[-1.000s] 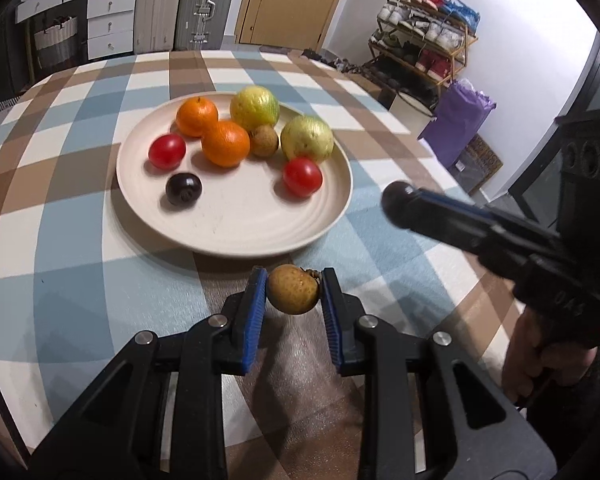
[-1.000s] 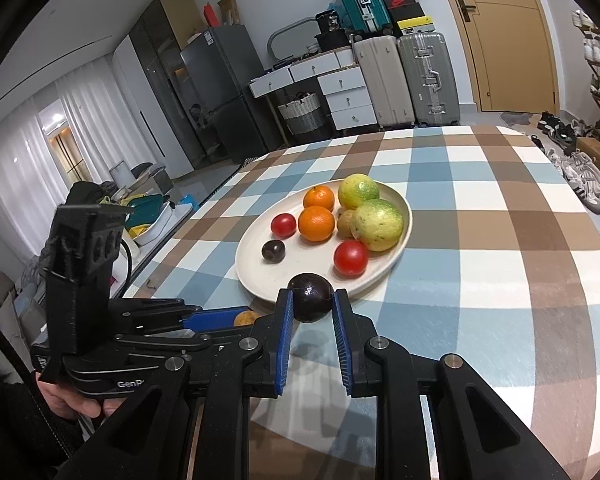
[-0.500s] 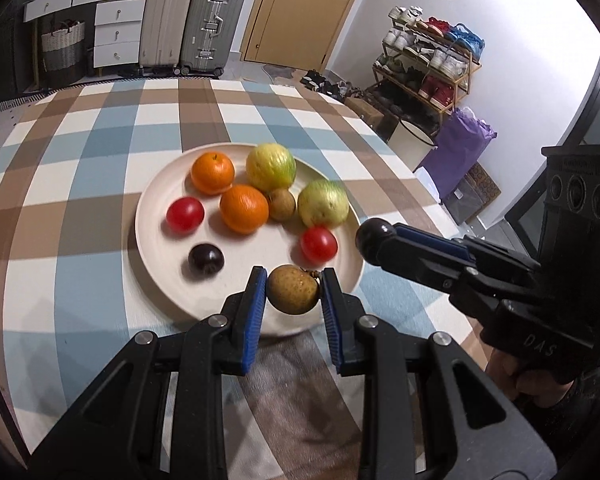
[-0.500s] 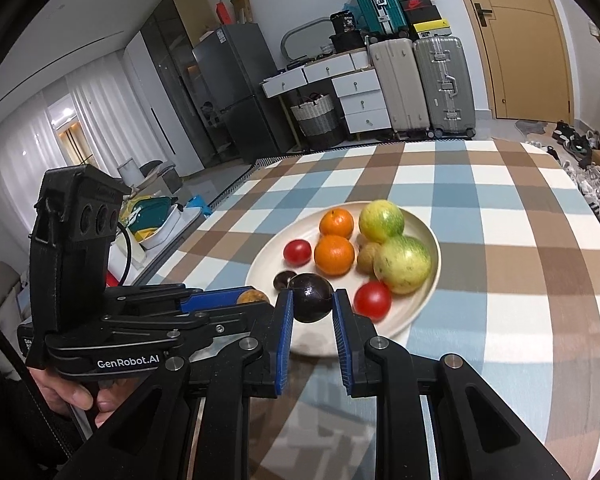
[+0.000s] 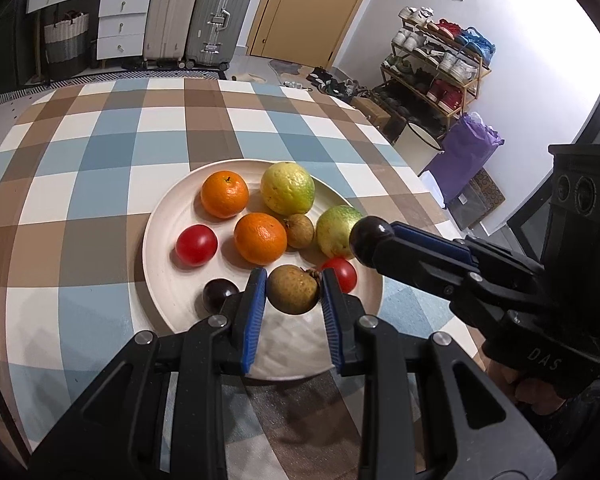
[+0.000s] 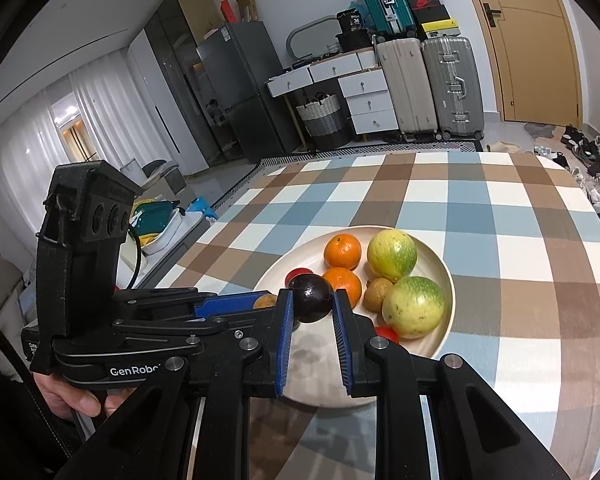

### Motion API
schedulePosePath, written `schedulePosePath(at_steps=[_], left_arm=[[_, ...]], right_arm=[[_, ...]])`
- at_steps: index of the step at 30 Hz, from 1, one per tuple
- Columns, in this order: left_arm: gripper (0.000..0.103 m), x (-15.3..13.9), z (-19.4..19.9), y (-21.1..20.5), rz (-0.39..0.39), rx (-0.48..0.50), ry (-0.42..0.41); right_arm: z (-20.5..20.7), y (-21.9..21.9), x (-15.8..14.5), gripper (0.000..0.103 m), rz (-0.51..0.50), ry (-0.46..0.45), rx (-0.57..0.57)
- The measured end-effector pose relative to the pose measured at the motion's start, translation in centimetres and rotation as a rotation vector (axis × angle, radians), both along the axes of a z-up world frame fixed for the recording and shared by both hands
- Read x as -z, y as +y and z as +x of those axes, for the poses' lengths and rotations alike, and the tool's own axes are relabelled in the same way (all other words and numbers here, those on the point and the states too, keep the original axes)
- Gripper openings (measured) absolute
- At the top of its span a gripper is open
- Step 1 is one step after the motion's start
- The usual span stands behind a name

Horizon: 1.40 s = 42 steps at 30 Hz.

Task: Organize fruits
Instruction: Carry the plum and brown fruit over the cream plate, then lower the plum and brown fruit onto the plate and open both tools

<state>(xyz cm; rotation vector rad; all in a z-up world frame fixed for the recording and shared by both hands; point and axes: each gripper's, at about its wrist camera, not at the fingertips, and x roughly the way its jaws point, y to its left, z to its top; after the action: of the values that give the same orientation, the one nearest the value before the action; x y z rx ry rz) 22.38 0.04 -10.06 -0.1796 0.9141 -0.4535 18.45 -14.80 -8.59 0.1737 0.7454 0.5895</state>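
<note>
My left gripper [image 5: 293, 294] is shut on a small brown fruit [image 5: 293, 289] and hovers over the near part of the cream plate [image 5: 156, 240]. My right gripper [image 6: 311, 300] is shut on a dark purple fruit [image 6: 310, 298] above the plate's [image 6: 440, 264] near side; the same dark purple fruit [image 5: 370, 240] shows at the right of the left wrist view. On the plate lie two oranges [image 5: 224, 194], two yellow-green fruits [image 5: 287, 188], two red tomatoes [image 5: 196, 245], another small brown fruit [image 5: 300, 231] and a dark plum [image 5: 219, 295].
The plate sits on a table with a blue, brown and white checked cloth [image 5: 100, 152]. Suitcases [image 5: 218, 14] and drawers stand behind the table, and a shoe rack [image 5: 440, 56] stands at the right. A hand [image 6: 66, 394] holds the left gripper's handle.
Both grippers have moved forward from the table's near edge to over the plate, each still shut on its fruit. The fruits on the plate have not moved.
</note>
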Motion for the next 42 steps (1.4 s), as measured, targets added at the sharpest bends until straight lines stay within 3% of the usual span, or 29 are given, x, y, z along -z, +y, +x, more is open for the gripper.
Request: schedulePosePath(at_steps=[21,27,32,42], left_arm=[[0.024,2.8,2.6,-0.1,0.016,-0.017,0.062],[0.026,2.2,2.6,0.2,0.005,-0.029,0.054],[0.039,2.0,2.4,0.1,0.005,-0.028,0.061],[0.040,-0.2,0.1,0.2,0.019,-0.059,-0.005]], right_arm=[[2.2,0.6,2.4,0.021,-0.044,0.058,0.020],[2.1,-0.2,2.3,0.025,-0.025,0.059,0.043],[1.7,-0.8,1.7,0.025,-0.013,0.045,0.061],[-0.4,-1.7,-0.3,0.025,0.002,-0.012,0.091]])
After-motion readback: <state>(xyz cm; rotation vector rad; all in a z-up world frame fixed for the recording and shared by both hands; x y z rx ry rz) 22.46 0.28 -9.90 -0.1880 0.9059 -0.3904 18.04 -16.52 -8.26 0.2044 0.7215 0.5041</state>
